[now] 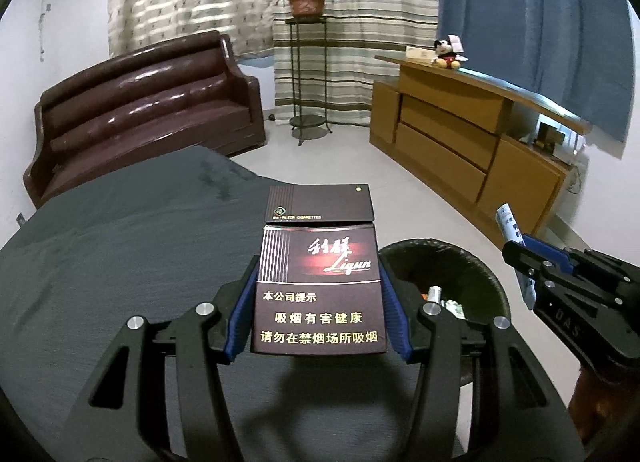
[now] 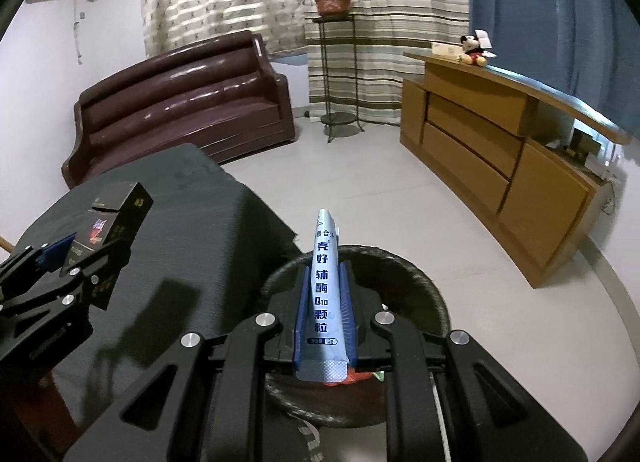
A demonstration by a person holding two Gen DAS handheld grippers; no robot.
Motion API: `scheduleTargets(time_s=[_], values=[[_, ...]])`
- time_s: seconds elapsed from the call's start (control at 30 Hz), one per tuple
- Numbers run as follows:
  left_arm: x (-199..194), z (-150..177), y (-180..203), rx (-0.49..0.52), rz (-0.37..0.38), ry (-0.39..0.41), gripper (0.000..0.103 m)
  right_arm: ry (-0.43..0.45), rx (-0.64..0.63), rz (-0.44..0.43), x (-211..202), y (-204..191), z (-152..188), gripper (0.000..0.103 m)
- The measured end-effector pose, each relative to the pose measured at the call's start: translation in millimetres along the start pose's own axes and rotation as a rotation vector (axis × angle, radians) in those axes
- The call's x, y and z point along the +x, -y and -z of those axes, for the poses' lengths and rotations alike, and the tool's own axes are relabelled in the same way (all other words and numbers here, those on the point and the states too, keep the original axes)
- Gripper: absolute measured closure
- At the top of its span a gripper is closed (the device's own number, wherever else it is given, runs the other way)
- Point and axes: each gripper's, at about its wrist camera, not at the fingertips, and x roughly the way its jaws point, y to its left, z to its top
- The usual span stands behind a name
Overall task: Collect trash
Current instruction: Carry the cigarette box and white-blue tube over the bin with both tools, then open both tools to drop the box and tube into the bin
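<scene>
My left gripper (image 1: 318,262) is shut on a dark maroon cigarette pack (image 1: 320,286) with its lid flipped up; it hangs above the grey cloth-covered table (image 1: 120,262) near its right edge. The same pack (image 2: 108,218) shows at the left of the right wrist view. My right gripper (image 2: 325,268) is shut on a light blue sachet (image 2: 324,294) with dark blue print, which stands up between the pads. It hovers over the round dark bin (image 2: 424,294). In the left wrist view the bin (image 1: 472,262) sits right of the pack, with bits of trash inside.
A brown leather sofa (image 1: 152,110) stands at the back left, a metal plant stand (image 1: 308,74) with a potted plant by the curtains, and a wooden cabinet (image 1: 460,142) with a plush toy along the right wall. Pale floor lies between them.
</scene>
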Motion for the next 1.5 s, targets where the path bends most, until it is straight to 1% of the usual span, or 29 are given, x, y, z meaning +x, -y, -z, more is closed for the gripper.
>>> scheduleTargets(time_s=[0.3, 0.43, 0.57, 0.77, 0.97, 1.27, 1.43, 1.5], values=[[5.0, 7.5, 28.2, 0.051, 0.028, 0.002, 0.05, -0.005, 0.037, 0.038, -3.9, 24.0, 6.8, 0.087], [9.1, 7.7, 38.4, 0.069, 0.033, 0.006, 0.05, 0.0, 0.052, 0.037, -3.0, 27.2, 6.6, 0.087], [15.8, 6.5, 46.2, 0.085, 0.021, 0.019, 0.05, 0.016, 0.054, 0.035, -2.8, 27.0, 5.2, 0.087], [28.6, 3.9, 54.8, 0.098, 0.015, 0.01, 0.049, 0.031, 0.054, 0.038, 1.5, 26.5, 3.2, 0.087], [44.0, 1.8, 60.3, 0.115, 0.013, -0.017, 0.049, 0.022, 0.061, 0.037, 11.5, 27.0, 3.5, 0.087], [65.9, -6.3, 66.7, 0.109, 0.01, -0.057, 0.049, 0.004, 0.083, 0.04, 27.1, 34.5, 1.1, 0.086], [75.2, -4.9, 66.1, 0.109, 0.013, -0.09, 0.049, -0.002, 0.094, 0.042, 34.0, 37.1, 1.6, 0.086], [77.8, -5.1, 66.1, 0.112, 0.014, -0.098, 0.049, -0.006, 0.097, 0.039, 36.2, 37.9, 2.0, 0.084]])
